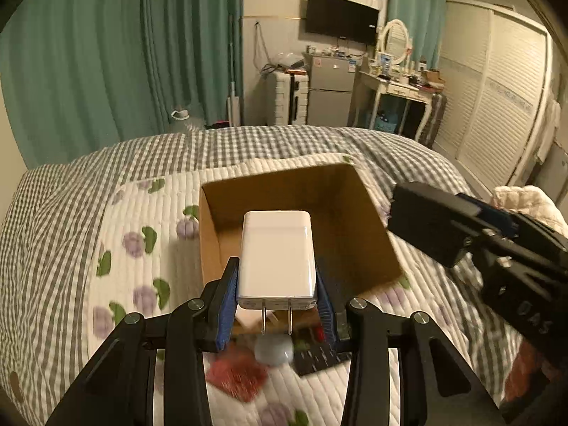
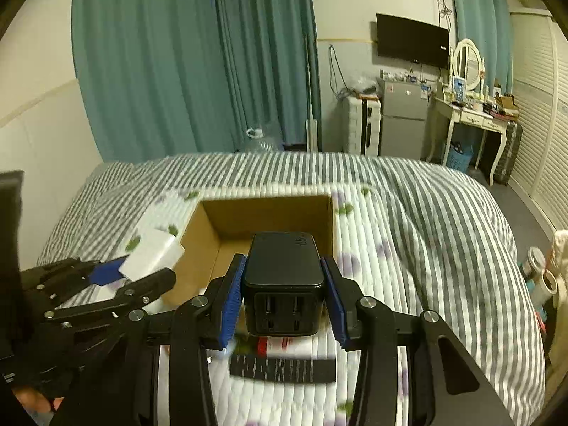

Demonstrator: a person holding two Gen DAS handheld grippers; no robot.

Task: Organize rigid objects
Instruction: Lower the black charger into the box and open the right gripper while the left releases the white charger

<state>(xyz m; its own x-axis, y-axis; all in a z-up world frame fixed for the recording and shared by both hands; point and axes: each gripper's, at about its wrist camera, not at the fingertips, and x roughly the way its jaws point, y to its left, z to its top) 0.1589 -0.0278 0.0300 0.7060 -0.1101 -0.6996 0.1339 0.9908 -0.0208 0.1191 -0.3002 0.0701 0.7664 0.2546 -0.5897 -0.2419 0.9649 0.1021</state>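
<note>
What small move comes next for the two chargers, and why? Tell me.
Probably carry both forward over the cardboard box and lower them before letting go. The left tool is shut on the white charger, the right tool on the black charger. Both hang above the quilt, short of the open box, which looks empty where visible.

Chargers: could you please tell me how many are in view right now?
2. The white charger is clamped in the left gripper, and the black charger in the right gripper, both above the cardboard box. Others may be hidden.
</note>
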